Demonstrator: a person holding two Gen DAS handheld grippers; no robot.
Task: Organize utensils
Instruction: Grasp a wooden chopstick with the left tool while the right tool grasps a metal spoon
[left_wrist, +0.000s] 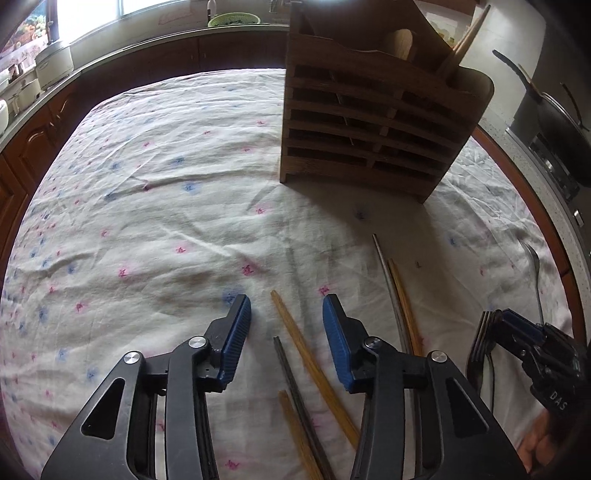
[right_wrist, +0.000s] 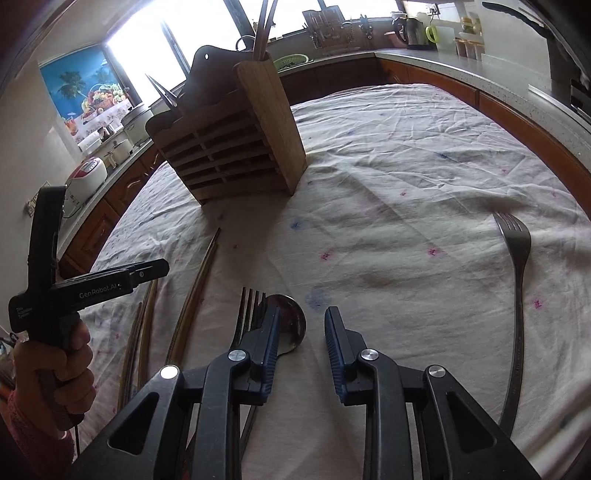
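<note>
Your left gripper (left_wrist: 287, 321) shows its blue-padded fingers (left_wrist: 236, 338) parted, pads pressing on nothing; a wooden chopstick (left_wrist: 314, 365) and a dark chopstick (left_wrist: 295, 384) lie on the cloth in the gap between them, at lower centre of the left wrist view. A third wooden chopstick tip (left_wrist: 291, 417) sits just below these. To the right of the right-hand finger, a metal chopstick (left_wrist: 388, 280) and another wooden one (left_wrist: 404, 302) lie side by side, running up toward mid-frame.

Your right gripper (right_wrist: 301, 345) likewise has its fingers (right_wrist: 338, 350) apart with bare cloth between them. Its left-hand finger overlaps a spoon (right_wrist: 291, 328) and a cluster of forks (right_wrist: 247, 317) at lower centre of the right wrist view; whether it touches them cannot be told. A single fork (right_wrist: 517, 295) lies well apart at the right of that frame.

Beyond the utensils, the wooden utensil holder (left_wrist: 369, 122) stands upright on the flowered tablecloth (left_wrist: 166, 184) at upper centre-right of the left view, with chopsticks (right_wrist: 263, 29) standing in its top compartment. A hand (right_wrist: 70, 373) grips the left gripper's handle at lower left of the right view. The kitchen counter (right_wrist: 461, 62) curves round the background.
</note>
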